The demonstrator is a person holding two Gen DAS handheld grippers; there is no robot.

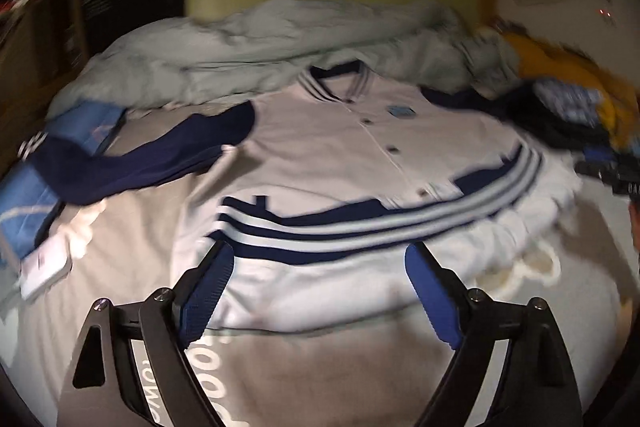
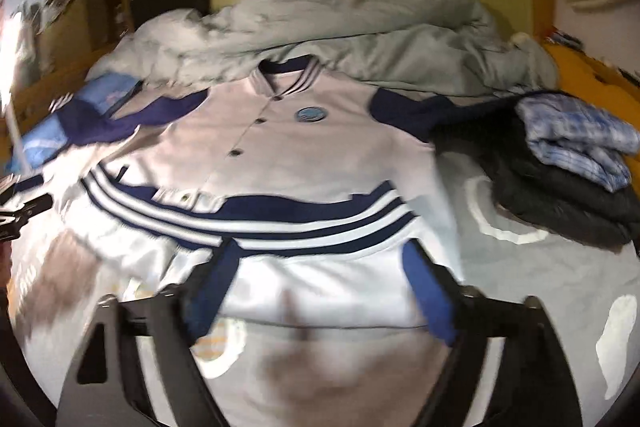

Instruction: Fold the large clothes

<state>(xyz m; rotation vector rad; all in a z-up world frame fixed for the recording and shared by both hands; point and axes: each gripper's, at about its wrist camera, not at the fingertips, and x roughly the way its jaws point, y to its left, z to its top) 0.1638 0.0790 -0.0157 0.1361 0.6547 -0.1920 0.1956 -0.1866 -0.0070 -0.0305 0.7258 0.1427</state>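
Note:
A white varsity jacket with navy sleeves and a navy-and-white striped hem lies face up on the bed, buttoned, its bottom part folded up over the body. It also shows in the right wrist view. My left gripper is open and empty, just above the jacket's near folded edge. My right gripper is open and empty, over the same edge further right. The left navy sleeve lies spread out to the left; the right sleeve runs under the pile of clothes.
A rumpled grey blanket lies behind the jacket's collar. A stack of folded clothes, checked blue on black, sits at the right with a yellow item behind. Blue cloth and a white flat object lie at the left.

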